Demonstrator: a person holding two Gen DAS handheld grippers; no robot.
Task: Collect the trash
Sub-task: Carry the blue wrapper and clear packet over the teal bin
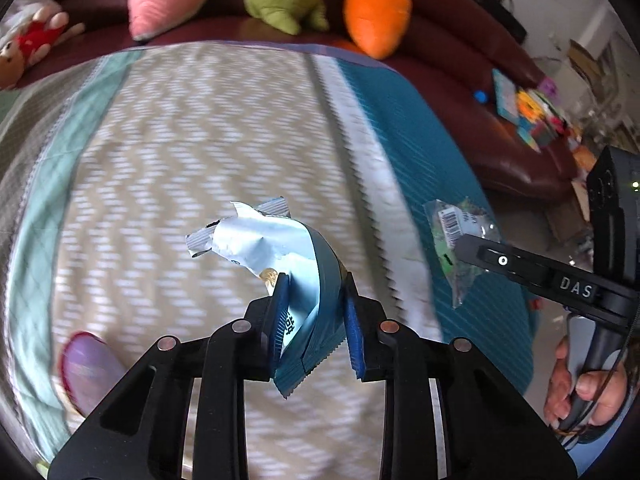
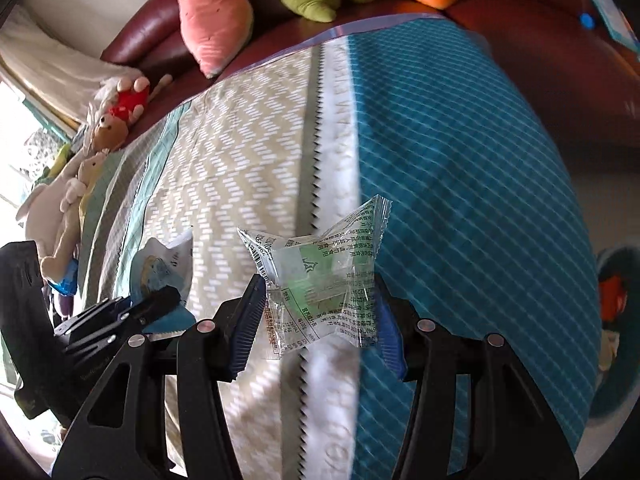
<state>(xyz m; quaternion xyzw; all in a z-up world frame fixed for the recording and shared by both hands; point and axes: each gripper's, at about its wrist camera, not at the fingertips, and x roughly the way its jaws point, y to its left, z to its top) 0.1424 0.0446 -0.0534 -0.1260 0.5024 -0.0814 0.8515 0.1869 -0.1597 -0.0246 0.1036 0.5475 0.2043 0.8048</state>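
crumpled blue-and-silver foil wrapper [image 1: 276,248] sits pinched in my left gripper [image 1: 314,312], clear green-printed plastic wrapper [image 2: 324,276] clamped in my right gripper [image 2: 320,312].

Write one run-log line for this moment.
left gripper: shut on blue wrapper | right gripper: shut on clear wrapper | below: patterned cloth

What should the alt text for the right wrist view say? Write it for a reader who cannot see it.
The right gripper pinches a clear, green-printed plastic wrapper above a patterned tablecloth. At lower left, the left gripper holds a blue-and-white wrapper. Plush toys line a dark red sofa behind.
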